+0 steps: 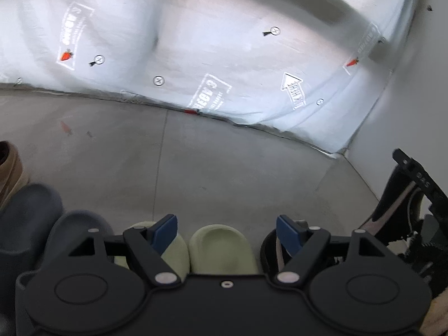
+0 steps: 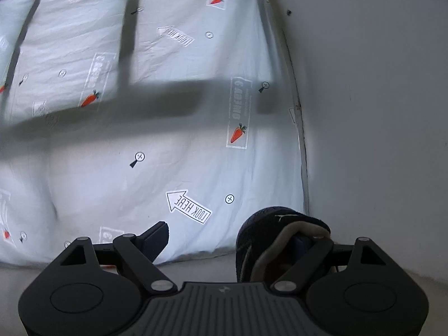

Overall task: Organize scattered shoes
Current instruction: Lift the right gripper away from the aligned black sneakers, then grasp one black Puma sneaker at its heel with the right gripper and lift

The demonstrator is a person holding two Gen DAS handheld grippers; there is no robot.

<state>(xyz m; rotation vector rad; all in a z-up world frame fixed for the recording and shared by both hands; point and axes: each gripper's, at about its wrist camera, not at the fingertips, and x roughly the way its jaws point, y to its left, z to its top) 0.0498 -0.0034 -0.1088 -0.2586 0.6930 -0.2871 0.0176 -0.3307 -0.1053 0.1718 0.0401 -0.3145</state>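
My left gripper [image 1: 226,229] is open and hovers over a row of shoes on the grey floor [image 1: 196,162], its blue pads holding nothing. Under it sit a pale green slipper pair [image 1: 221,249], with a black sneaker [image 1: 270,249] to their right and dark grey slippers [image 1: 25,218] to their left. My right gripper [image 2: 235,235] points level at the sheet with its jaws wide. Its right finger [image 2: 313,242] sits inside the opening of a second black sneaker [image 2: 268,232], which hangs tilted on it. The left finger [image 2: 156,238] stays apart from that shoe [image 1: 397,210].
A brown shoe [image 1: 8,168] lies at the far left of the row. A white printed sheet [image 1: 224,42] hangs behind the floor strip and meets a plain white wall [image 2: 378,112] on the right. Bare floor runs between the shoes and the sheet.
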